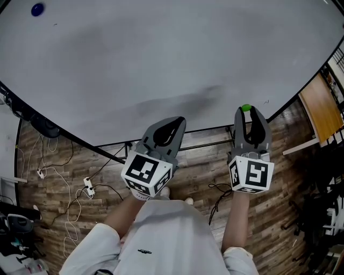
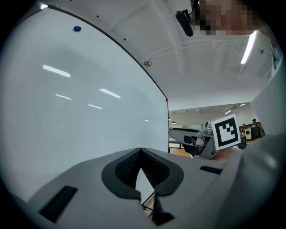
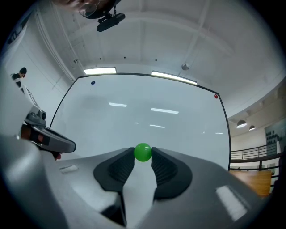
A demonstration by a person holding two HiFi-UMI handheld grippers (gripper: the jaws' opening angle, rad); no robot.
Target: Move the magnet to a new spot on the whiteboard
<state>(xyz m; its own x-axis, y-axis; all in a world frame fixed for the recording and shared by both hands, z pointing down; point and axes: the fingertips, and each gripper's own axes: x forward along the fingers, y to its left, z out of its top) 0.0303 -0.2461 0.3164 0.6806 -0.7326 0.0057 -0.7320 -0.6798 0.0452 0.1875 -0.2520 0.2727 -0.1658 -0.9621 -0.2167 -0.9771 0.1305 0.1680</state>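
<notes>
A small green magnet [image 1: 246,108] [image 3: 143,152] is pinched between the tips of my right gripper [image 1: 246,113] [image 3: 143,157], which is shut on it. It is held in front of the lower part of the large whiteboard [image 1: 161,59] [image 3: 147,116]; whether it touches the board I cannot tell. My left gripper [image 1: 173,122] [image 2: 140,151] is beside it to the left, also near the board's lower edge, its jaws shut with nothing between them. A blue magnet [image 1: 37,9] [image 2: 77,29] [image 3: 93,82] sits at the board's far upper left corner.
A red magnet [image 3: 216,96] sits at the board's upper right corner. Below the board lie a wooden floor [image 1: 80,161] with loose cables [image 1: 64,177] and the stand's black bars [image 1: 204,145]. A wooden tabletop [image 1: 320,107] stands at the right.
</notes>
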